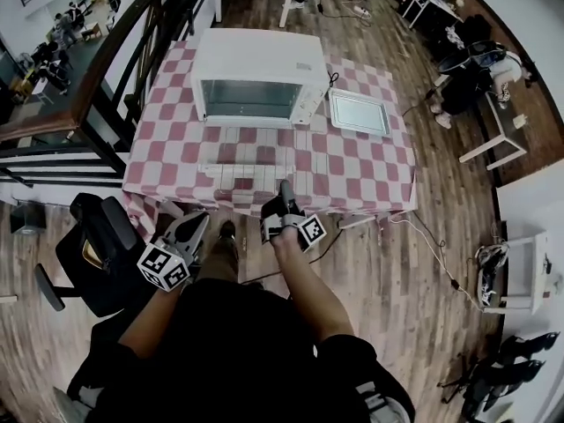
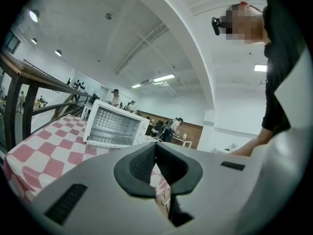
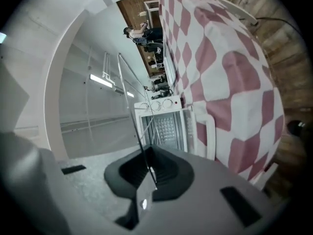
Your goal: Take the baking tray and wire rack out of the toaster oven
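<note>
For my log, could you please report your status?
Right claw shut on wire rack, outside oven. Left claw shut, empty. Baking tray on table. Nothing blocking.

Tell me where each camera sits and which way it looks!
Head view: on the person's head, looking steeply down at the table, oven and baking tray; arms, left tongs, right tongs show.
Left gripper view: on the left tongs, looking across the table at the oven; shut tongs and an arm show.
Right gripper view: on the right tongs, rolled sideways, facing the oven; tongs pinching the wire rack show.
All share the oven.
</note>
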Motion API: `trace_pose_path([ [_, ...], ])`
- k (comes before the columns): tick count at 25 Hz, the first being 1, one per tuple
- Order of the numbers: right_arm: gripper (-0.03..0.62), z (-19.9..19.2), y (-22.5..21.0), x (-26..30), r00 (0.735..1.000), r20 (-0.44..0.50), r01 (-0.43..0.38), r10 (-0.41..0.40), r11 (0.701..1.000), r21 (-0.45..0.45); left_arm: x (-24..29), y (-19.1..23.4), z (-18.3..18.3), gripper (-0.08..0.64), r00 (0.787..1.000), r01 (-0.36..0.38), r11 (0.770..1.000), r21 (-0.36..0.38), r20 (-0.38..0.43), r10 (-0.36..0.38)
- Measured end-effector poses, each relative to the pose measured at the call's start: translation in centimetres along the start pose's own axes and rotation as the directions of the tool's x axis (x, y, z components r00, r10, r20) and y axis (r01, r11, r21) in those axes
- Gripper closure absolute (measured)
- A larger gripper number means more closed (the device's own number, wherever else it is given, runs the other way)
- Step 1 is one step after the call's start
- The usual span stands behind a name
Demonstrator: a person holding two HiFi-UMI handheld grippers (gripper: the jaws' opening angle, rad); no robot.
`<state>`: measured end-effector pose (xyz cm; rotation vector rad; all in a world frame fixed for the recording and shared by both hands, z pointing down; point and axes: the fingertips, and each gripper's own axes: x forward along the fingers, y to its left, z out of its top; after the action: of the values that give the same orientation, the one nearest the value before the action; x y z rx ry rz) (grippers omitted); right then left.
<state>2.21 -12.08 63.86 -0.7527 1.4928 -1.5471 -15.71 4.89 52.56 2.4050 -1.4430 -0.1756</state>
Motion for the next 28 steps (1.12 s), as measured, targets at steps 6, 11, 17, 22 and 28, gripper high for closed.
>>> trace_pose_path([
  [6,0.591,5.7,2.4,-5.4,0.998,0.059,-0.012,0.014,0.999,-0.035,1.6,-3.1,-0.1,0.566,0.998,0.062,0.998,0.023,-0.009,-0.062],
  [11,0.591,10.5,3.8,-9.1,0.993,0.117,-0.024,0.029,0.999,-0.042,3.8,-5.5,-0.6,0.566,0.994,0.103,0.994,0.036,-0.025,-0.102],
  [17,0.591,15.9,4.9,-12.6,0.984,0.175,-0.009,0.020,0.998,-0.065,7.4,-7.8,-0.3,0.566,0.987,0.157,0.986,0.056,-0.027,-0.156],
  [22,0.591,20.0,4.6,-14.0,0.977,0.213,0.003,0.013,0.997,-0.077,10.3,-9.7,-1.0,0.566,0.975,0.217,0.974,0.061,-0.055,-0.213],
  [28,0.591,24.8,3.9,-12.4,0.972,0.235,0.027,-0.008,0.997,-0.078,16.3,-10.1,-2.2,0.566,0.957,0.279,0.960,0.033,-0.097,-0.274],
])
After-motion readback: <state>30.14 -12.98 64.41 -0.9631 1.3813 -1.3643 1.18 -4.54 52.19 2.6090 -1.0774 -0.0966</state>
